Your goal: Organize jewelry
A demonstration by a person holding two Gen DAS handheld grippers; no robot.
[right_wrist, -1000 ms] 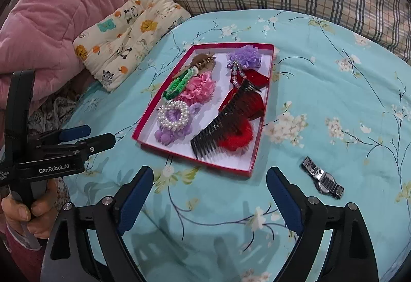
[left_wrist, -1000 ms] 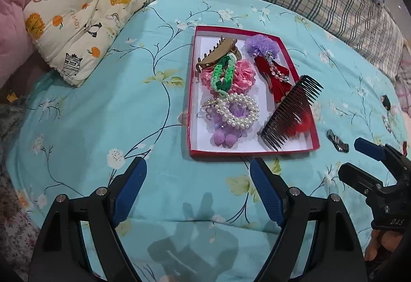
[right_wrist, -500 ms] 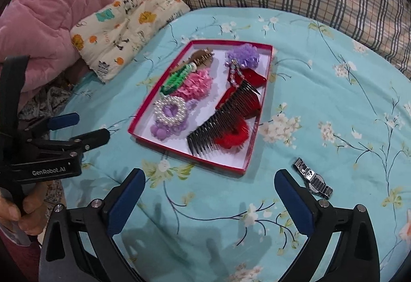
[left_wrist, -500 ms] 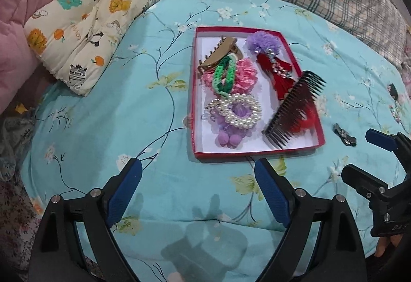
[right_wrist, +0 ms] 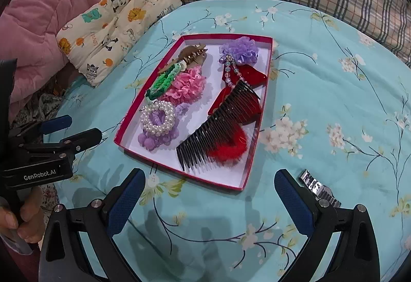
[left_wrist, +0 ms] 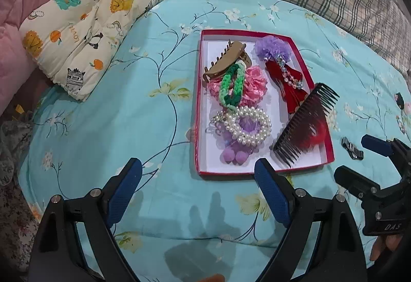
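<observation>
L gripper [left_wrist: 197, 179]: jaws spread wide, nothing held; hovering above bedspread just short of tray's near edge.
R gripper [right_wrist: 209, 192]: jaws wide apart too, empty; wristwatch [right_wrist: 319, 191] just beside R fingertip, outside the gap, not touching (as far as visible).
Task items: most already in red tray [right_wrist: 253, 128] — pearl bracelet [right_wrist: 157, 119], green braided band [right_wrist: 164, 81], pink scrunchie [right_wrist: 187, 85], brown claw clip [left_wrist: 226, 58], purple flower clip [right_wrist: 240, 48], red bow clip [right_wrist: 246, 74], black comb [right_wrist: 218, 133].
Placement, probable reason: soft pcs grouped L half, clips and comb R half; comb too long to lie flat, teeth overhang tray's R rim in L view.
Outstanding: watch alone on bedspread [right_wrist: 321, 76], R of tray; likely next pickup for R gripper.
Edges: tray rim low, near R corner lies between watch and tray interior.
Open room: bare white floor at tray's near end, approx. betw. bracelet and comb; bedspread R of tray free. Cartoon pillow [left_wrist: 84, 33] well apart, no obstruction.
</observation>
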